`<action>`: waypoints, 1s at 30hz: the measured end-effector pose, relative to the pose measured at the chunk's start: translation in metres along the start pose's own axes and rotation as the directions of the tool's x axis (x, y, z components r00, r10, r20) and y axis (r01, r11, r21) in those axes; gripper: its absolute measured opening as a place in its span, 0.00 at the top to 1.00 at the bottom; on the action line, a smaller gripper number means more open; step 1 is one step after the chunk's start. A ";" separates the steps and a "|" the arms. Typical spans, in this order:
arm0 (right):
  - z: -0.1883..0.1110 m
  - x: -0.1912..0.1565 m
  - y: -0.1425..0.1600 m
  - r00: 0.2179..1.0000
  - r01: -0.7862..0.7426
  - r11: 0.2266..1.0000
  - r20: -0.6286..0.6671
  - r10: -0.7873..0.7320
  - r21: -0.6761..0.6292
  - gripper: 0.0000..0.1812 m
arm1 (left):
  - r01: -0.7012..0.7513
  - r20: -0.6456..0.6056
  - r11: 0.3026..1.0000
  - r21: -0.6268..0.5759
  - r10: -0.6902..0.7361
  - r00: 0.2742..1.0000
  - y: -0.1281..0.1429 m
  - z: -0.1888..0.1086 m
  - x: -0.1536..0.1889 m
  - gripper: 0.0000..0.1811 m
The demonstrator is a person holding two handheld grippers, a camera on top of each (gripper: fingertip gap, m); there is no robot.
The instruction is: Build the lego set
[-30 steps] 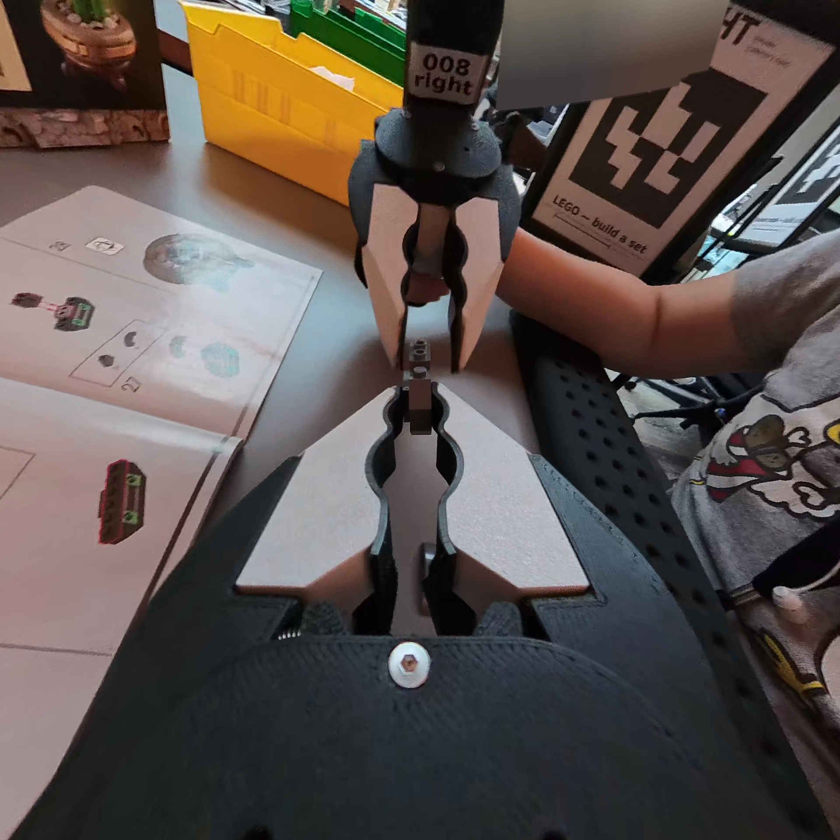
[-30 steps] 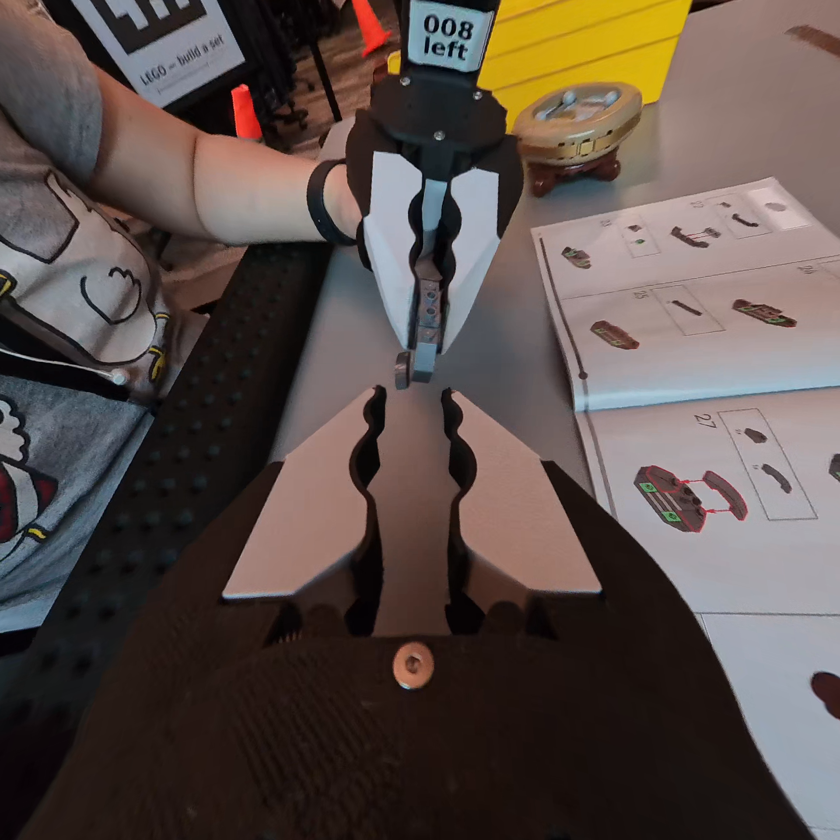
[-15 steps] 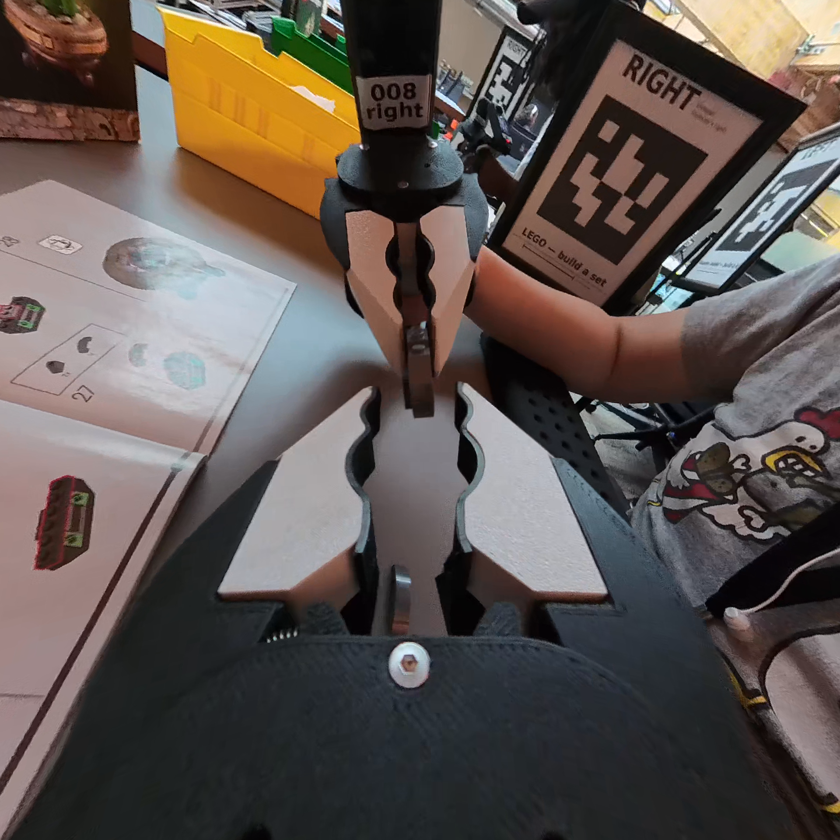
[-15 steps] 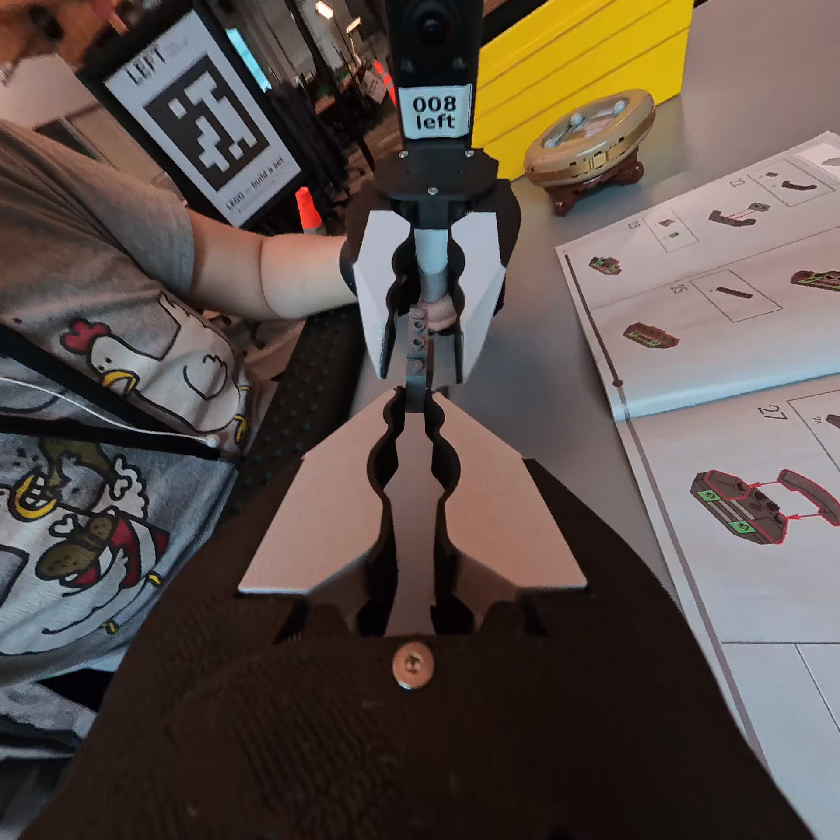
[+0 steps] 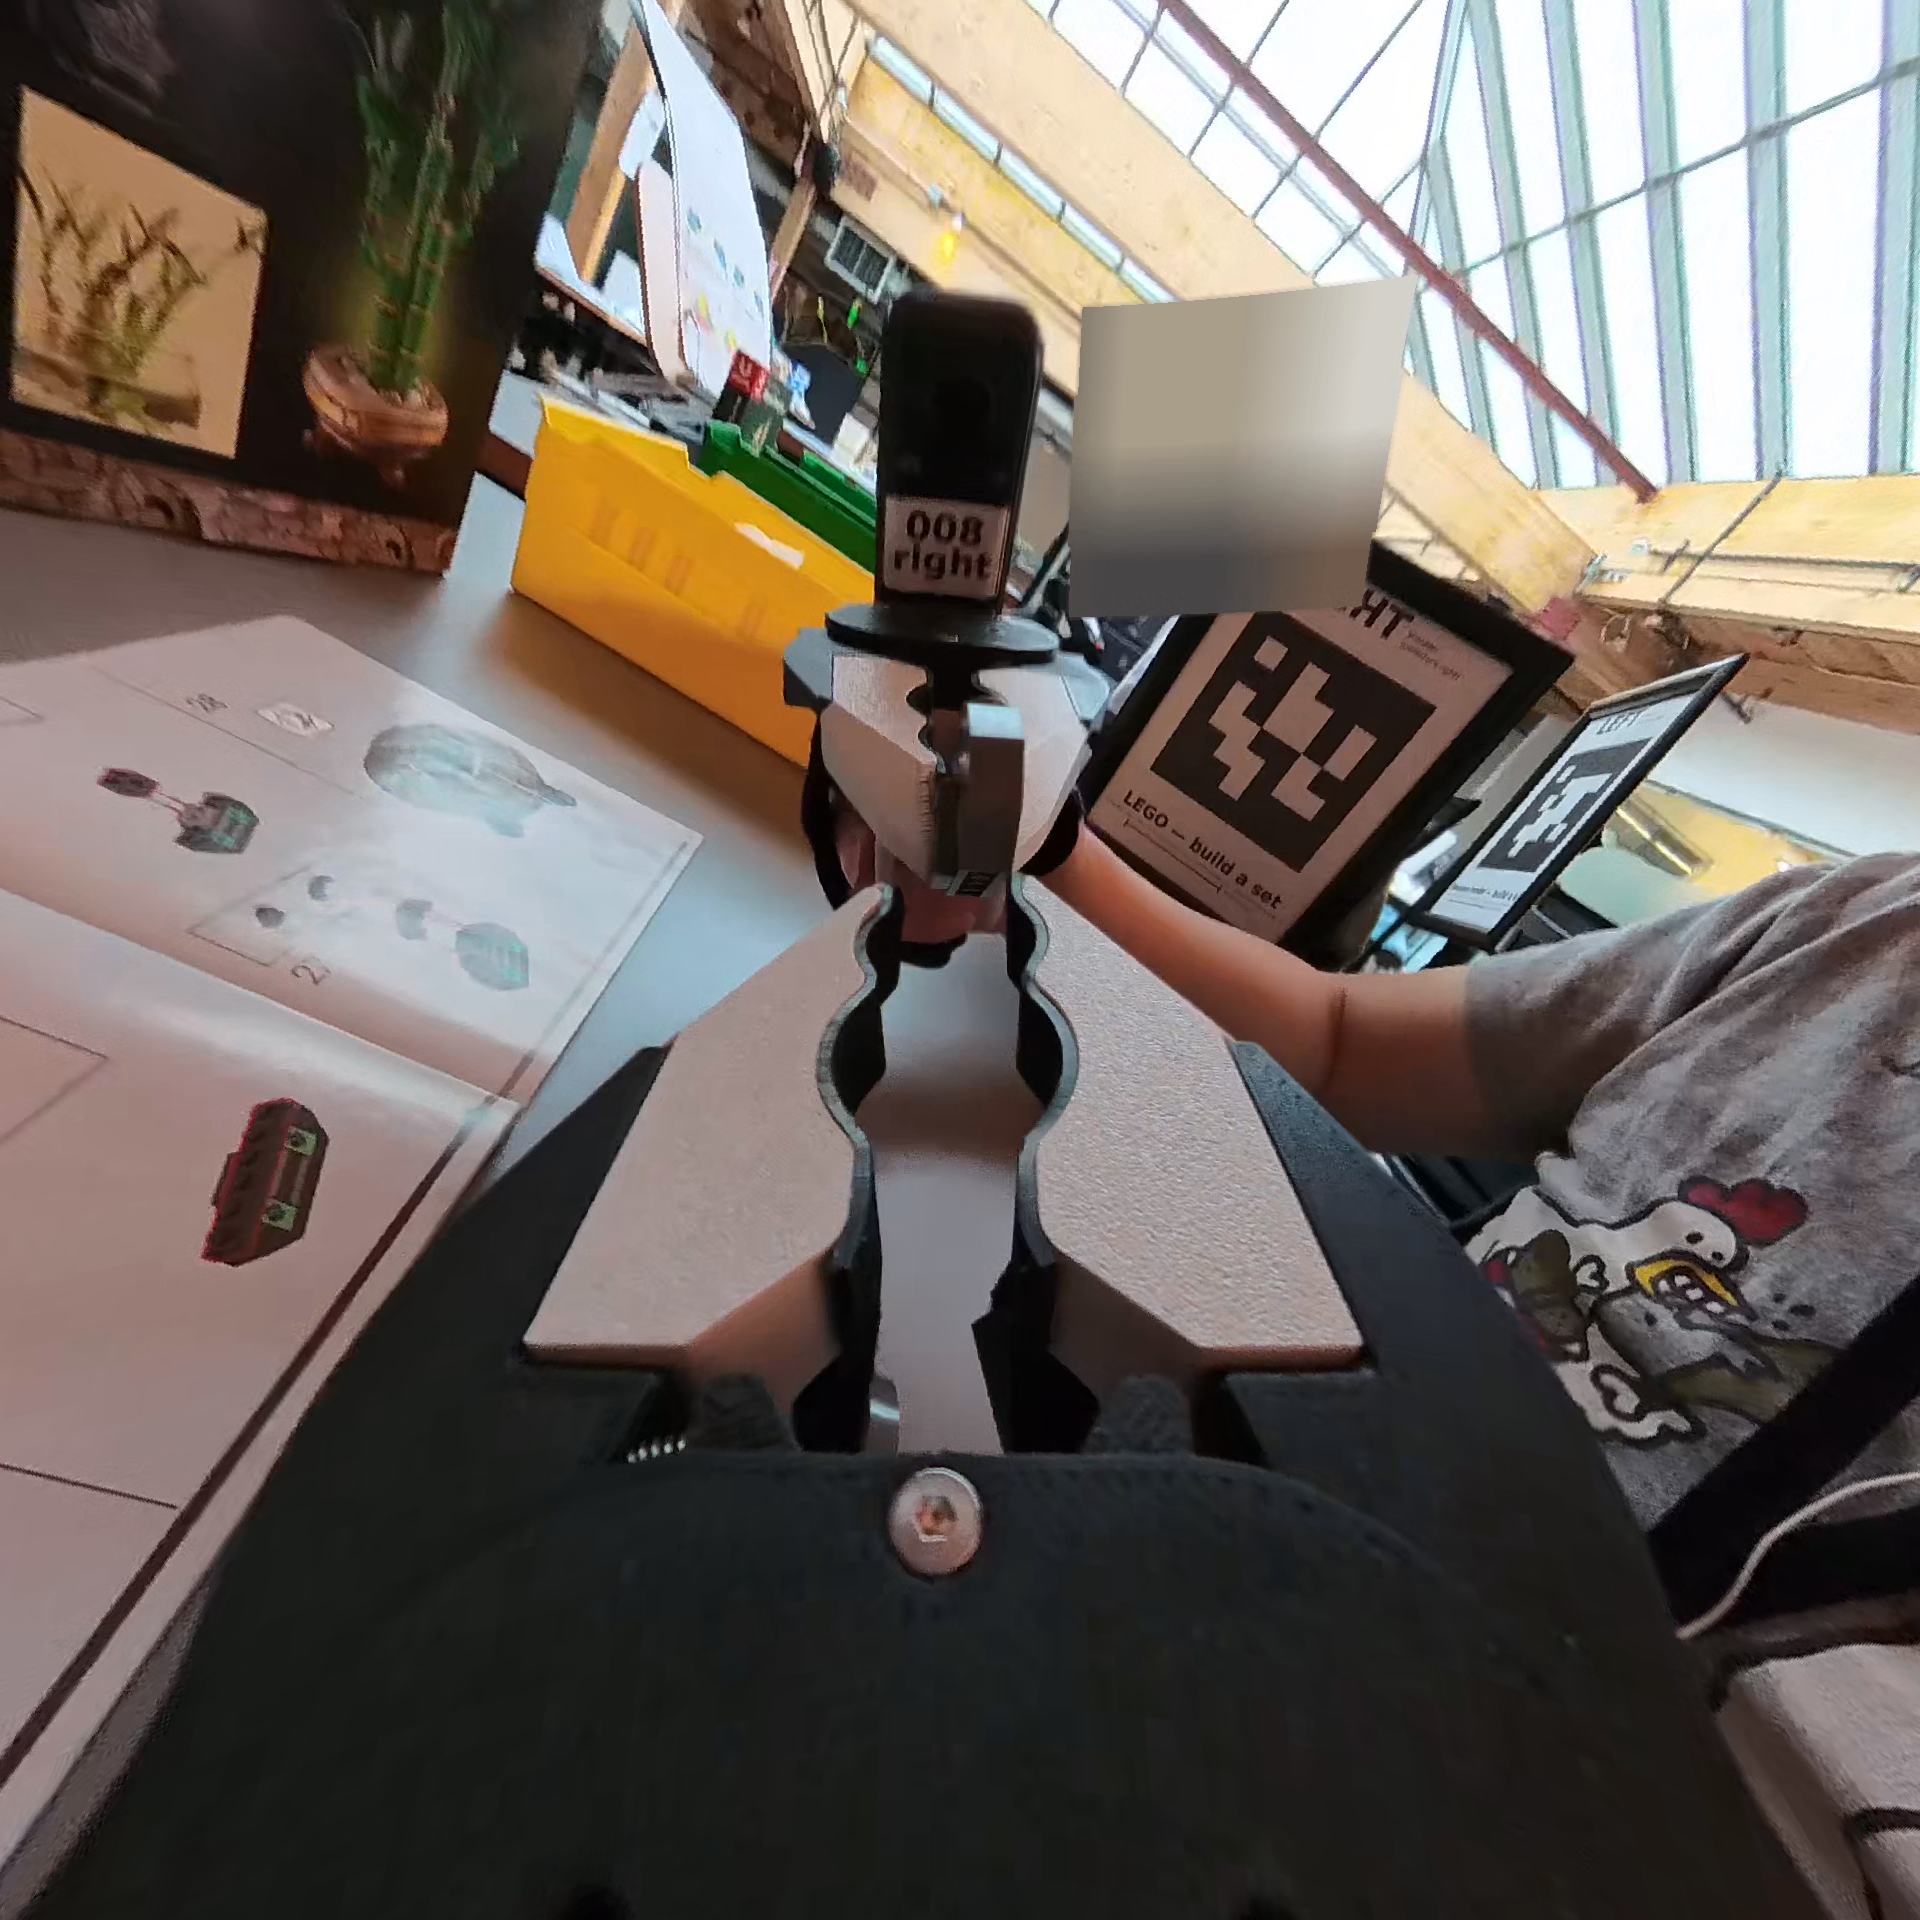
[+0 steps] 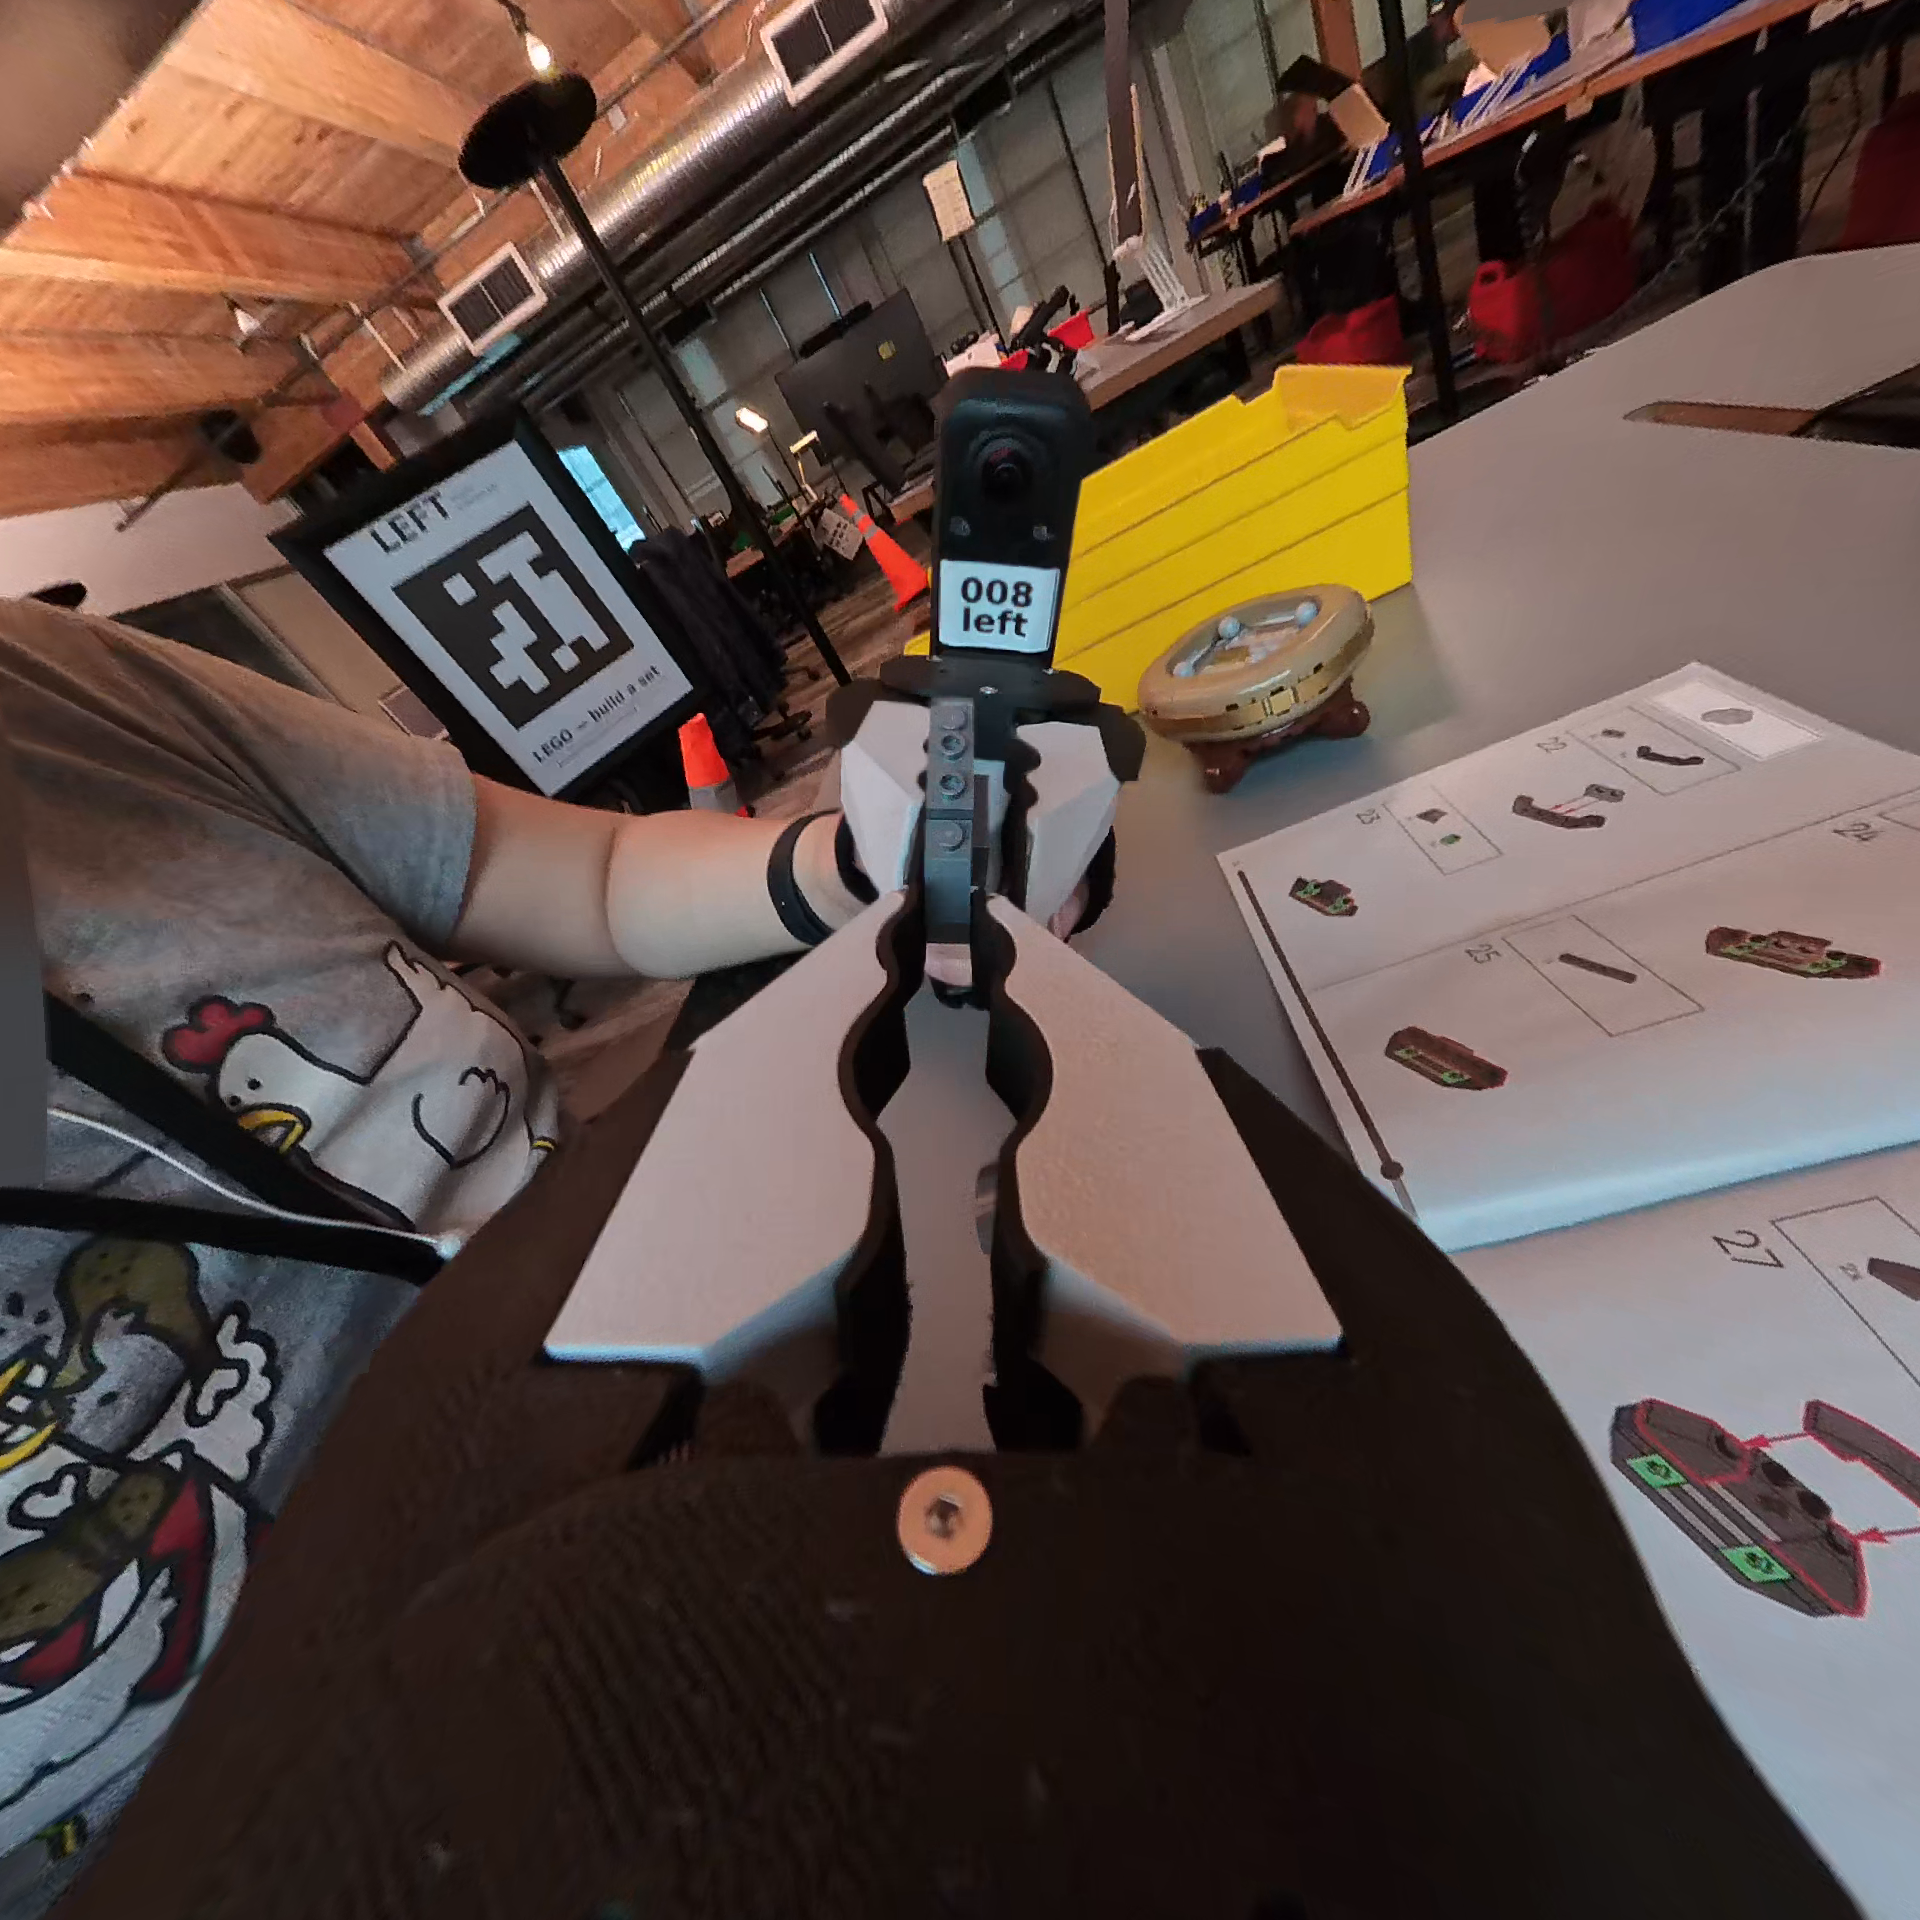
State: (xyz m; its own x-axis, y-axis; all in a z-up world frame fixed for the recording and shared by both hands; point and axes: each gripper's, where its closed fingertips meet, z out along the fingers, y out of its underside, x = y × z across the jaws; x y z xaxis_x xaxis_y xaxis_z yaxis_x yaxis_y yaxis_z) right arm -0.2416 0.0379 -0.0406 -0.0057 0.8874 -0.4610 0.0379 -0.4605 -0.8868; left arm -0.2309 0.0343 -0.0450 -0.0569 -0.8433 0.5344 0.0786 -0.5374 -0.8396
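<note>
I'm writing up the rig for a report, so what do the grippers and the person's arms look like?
The left gripper and right gripper match: black textured bodies, pale grey wedge jaws with wavy black inner edges, a silver screw at the base. Each carries a black camera with a white label. The person wears a grey chicken-print T-shirt and a black wristband.

The open white paper instruction booklet runs off the right edge, and the dark grey studded brick strip's lower end hides between fingertips.
</note>
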 end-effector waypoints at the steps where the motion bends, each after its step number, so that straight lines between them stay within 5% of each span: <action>1: -0.001 0.001 -0.004 1.000 -0.006 1.000 -0.016 0.006 0.005 0.97 | 0.000 -0.002 1.000 0.031 0.000 1.000 -0.006 -0.003 0.001 0.91; 7: -0.055 -0.014 -0.072 0.961 0.202 0.967 -0.222 -0.165 0.158 0.97 | -0.008 0.012 0.994 0.105 0.006 1.000 -0.028 -0.016 0.003 0.90; 12: -0.076 -0.020 -0.080 0.973 0.152 0.951 -0.210 -0.097 0.268 0.97 | -0.092 0.100 0.992 0.088 0.083 0.992 -0.032 -0.025 -0.005 0.90; 26: 0.005 -0.010 -0.025 0.997 -0.042 0.999 -0.062 0.042 0.009 0.97 | -0.034 0.038 0.998 0.047 0.032 0.999 -0.025 -0.015 0.010 0.85; 30: 0.018 -0.012 -0.021 0.997 -0.063 0.998 -0.038 0.063 -0.006 0.97 | 0.001 0.004 0.996 0.088 -0.002 1.000 -0.031 -0.017 0.015 0.93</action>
State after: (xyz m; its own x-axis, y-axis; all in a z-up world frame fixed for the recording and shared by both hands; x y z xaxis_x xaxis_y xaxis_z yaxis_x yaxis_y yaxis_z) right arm -0.2602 0.0367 -0.0173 0.0345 0.8569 -0.5144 0.0441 -0.5155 -0.8557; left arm -0.2510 0.0380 -0.0127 -0.0528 -0.8423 0.5364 0.1657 -0.5370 -0.8271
